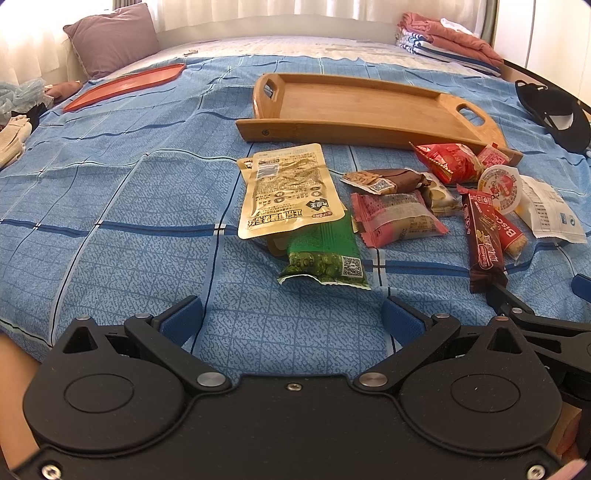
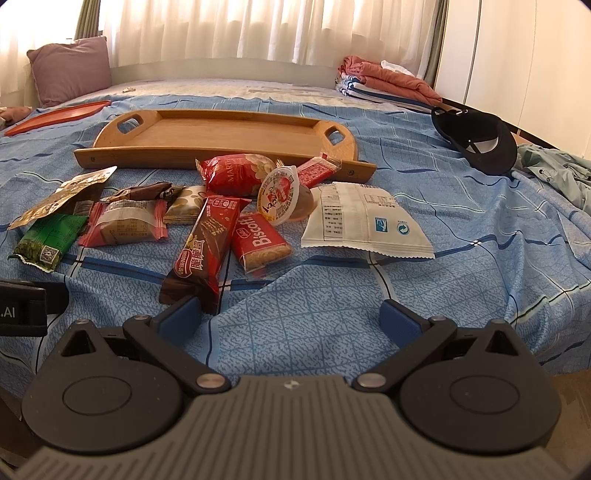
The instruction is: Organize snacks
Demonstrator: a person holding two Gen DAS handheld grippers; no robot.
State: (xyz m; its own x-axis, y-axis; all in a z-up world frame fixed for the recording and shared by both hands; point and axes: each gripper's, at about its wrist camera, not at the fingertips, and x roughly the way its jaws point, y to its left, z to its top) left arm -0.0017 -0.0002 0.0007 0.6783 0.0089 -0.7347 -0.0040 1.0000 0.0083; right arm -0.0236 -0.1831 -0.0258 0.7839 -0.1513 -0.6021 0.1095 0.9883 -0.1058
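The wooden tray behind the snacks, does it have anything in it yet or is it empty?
Empty. The wooden tray shows only bare wood inside in both views; the snacks, such as the Biscoff pack, lie on the bedsheet in front.

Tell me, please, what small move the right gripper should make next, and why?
Probably ease the open right gripper forward around the brown wafer bar: its near end lies just ahead of the left finger, and the wooden tray holds no snacks.

I see a bed under a blue checked bedsheet, sheer white curtains glowing far behind, 1 mauve square pillow far left.
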